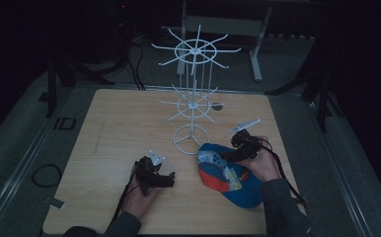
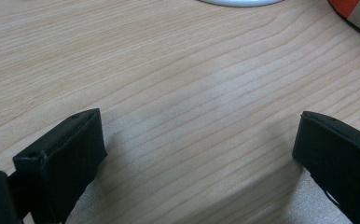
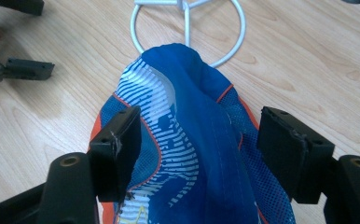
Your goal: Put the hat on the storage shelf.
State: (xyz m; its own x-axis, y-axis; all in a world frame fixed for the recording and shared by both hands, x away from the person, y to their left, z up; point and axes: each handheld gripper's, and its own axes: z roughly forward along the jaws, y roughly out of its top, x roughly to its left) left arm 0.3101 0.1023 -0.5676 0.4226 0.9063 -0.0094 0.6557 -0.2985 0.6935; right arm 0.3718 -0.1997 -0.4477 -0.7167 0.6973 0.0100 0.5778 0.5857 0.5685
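Observation:
A blue and orange cap lies on the wooden table at the front right, its crown toward a white wire rack. My right gripper is low over the cap. In the right gripper view the jaws of the right gripper stand wide on either side of the cap's crown, and the pads do not press on it. My left gripper rests on the table left of the cap. Its jaws are open with bare wood between them.
The rack's ring base stands just beyond the cap, and two tiers of hooks rise above it. The left gripper lies off to the cap's side. A dark frame and cables surround the table.

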